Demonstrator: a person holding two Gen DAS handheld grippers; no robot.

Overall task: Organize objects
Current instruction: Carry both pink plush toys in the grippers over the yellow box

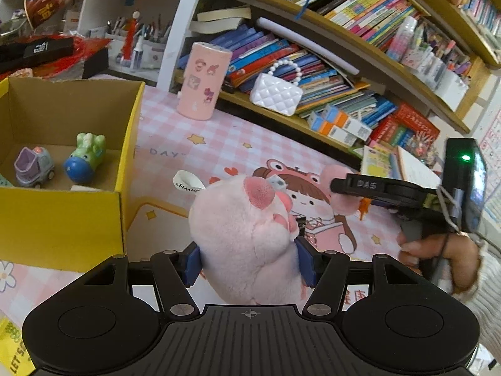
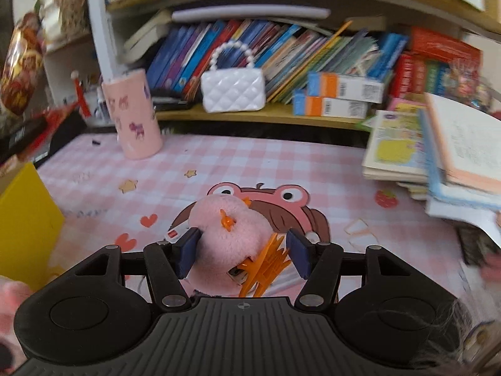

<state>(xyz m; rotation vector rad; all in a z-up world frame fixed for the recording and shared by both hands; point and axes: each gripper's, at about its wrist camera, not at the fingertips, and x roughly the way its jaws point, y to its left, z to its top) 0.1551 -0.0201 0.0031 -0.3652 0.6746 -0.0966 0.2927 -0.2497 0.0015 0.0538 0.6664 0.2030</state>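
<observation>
My left gripper point(image 1: 249, 258) is shut on a pink plush pig point(image 1: 244, 238), held above the pink checked mat beside the yellow cardboard box point(image 1: 59, 222). Inside the box lie a purple toy car point(image 1: 33, 166) and a green-and-blue toy point(image 1: 86, 158). My right gripper point(image 2: 242, 250) is shut on a smaller pink fluffy toy with orange feet point(image 2: 230, 235), held over the frog-girl print on the mat. The right gripper also shows in the left wrist view point(image 1: 344, 188), to the right of the pig, with the fluffy toy in it.
A pink sticker-covered cylinder point(image 1: 203, 81) stands on the mat point(image 1: 244, 138) near the bookshelf. A white quilted handbag point(image 1: 277, 94) sits on the lowest shelf among books. A stack of books point(image 2: 438, 159) lies at the mat's right side. The yellow box edge point(image 2: 25, 219) shows at left.
</observation>
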